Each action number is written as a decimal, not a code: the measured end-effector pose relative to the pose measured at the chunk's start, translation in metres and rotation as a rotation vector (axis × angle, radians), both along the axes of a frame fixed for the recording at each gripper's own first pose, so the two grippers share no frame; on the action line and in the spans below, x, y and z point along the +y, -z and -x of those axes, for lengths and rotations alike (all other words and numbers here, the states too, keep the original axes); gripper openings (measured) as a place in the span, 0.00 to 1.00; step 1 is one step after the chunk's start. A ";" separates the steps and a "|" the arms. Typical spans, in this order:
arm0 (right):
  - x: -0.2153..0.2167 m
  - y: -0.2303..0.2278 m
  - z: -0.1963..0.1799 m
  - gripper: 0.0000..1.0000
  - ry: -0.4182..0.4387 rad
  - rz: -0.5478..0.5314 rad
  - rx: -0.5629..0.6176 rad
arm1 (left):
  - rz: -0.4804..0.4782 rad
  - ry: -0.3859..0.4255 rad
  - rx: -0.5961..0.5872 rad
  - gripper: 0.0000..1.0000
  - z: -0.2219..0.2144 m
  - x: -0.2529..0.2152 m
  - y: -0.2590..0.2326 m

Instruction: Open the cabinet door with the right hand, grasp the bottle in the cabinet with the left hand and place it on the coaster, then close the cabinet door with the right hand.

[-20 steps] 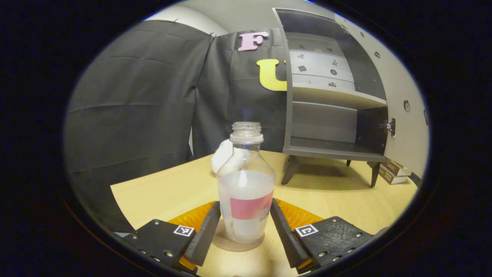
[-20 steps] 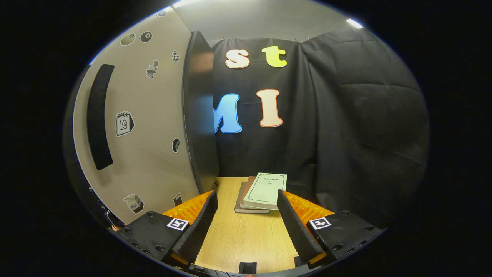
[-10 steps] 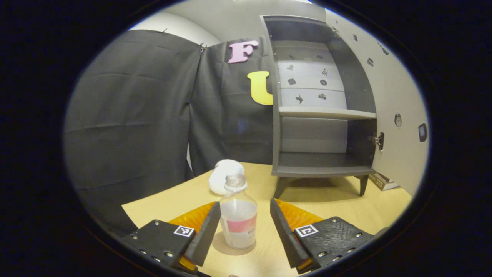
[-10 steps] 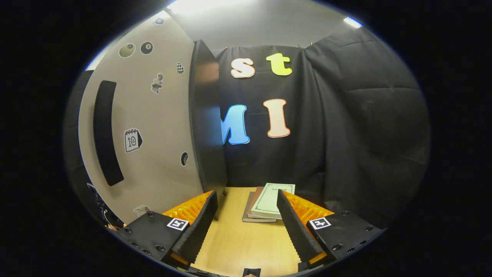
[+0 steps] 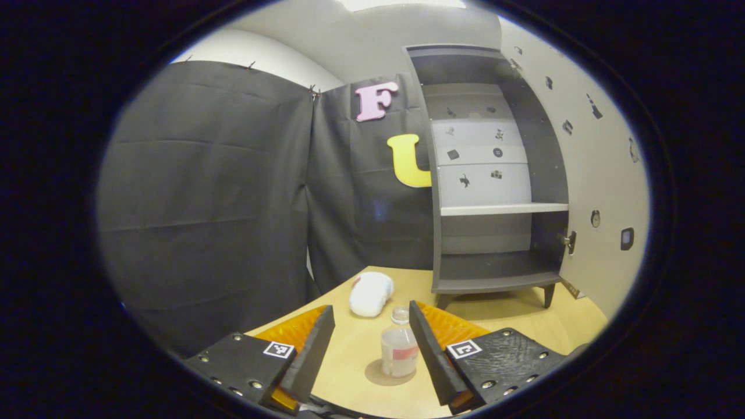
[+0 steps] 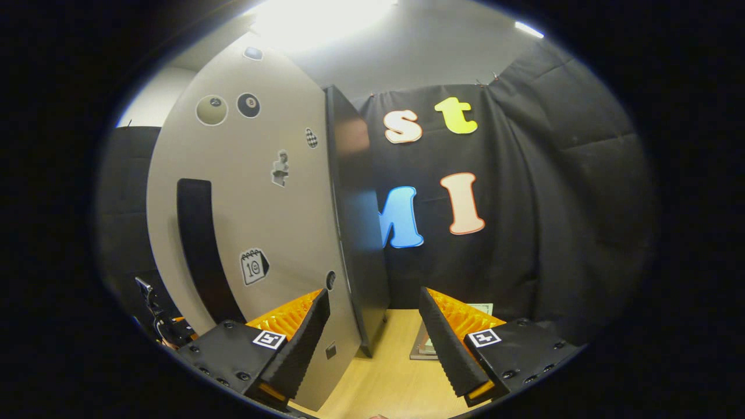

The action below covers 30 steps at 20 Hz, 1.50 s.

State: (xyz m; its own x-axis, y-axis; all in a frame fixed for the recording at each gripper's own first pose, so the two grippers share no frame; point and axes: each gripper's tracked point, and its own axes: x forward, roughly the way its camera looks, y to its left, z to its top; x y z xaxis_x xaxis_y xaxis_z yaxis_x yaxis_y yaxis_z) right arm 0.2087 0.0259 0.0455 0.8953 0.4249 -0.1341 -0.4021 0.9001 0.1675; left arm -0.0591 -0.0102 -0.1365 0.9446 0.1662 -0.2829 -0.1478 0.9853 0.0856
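Observation:
A clear bottle with a pink label and no cap stands upright on a round brown coaster on the wooden table. My left gripper is open, drawn back and above it, with the bottle seen between its fingers and not touched. Behind, the grey cabinet stands with its door swung open to the right and its shelves bare. In the right gripper view the open door with stickers and a dark vertical handle rises close ahead. My right gripper is open, and the door's free edge shows between its fingers.
A white fluffy object lies on the table left of the cabinet. A stack of books lies on the table beyond the right gripper, partly hidden by its finger. Black cloth walls close in the booth.
My left gripper has pulled back and up from the bottle, which stays on the coaster. My right gripper has risen and shifted so the door edge sits between its fingers.

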 end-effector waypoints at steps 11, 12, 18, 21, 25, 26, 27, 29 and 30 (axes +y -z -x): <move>0.072 -0.021 0.004 0.84 -0.116 0.092 -0.084 | 0.022 0.052 -0.070 0.78 -0.042 0.044 -0.039; 0.077 -0.020 0.005 0.84 -0.110 0.084 -0.078 | 0.029 0.064 -0.074 0.78 -0.049 0.046 -0.040; 0.108 -0.023 0.002 0.84 -0.104 0.070 -0.072 | 0.025 0.116 -0.083 0.78 -0.078 0.057 -0.036; 0.131 -0.021 -0.003 0.84 -0.126 0.046 -0.059 | 0.035 0.131 -0.083 0.78 -0.086 0.064 -0.033; 0.159 -0.022 -0.004 0.84 -0.158 0.016 -0.053 | 0.053 0.131 -0.076 0.78 -0.094 0.081 -0.027; 0.166 -0.022 -0.004 0.81 -0.165 0.010 -0.053 | 0.055 0.133 -0.077 0.77 -0.095 0.084 -0.027; 0.173 -0.022 -0.005 0.81 -0.170 0.007 -0.051 | 0.054 0.133 -0.079 0.78 -0.097 0.088 -0.028; 0.174 -0.023 -0.009 0.80 -0.141 0.013 -0.062 | 0.056 0.134 -0.083 0.78 -0.100 0.096 -0.027; 0.177 -0.022 -0.013 0.84 -0.129 0.013 -0.062 | 0.060 0.131 -0.086 0.78 -0.102 0.101 -0.027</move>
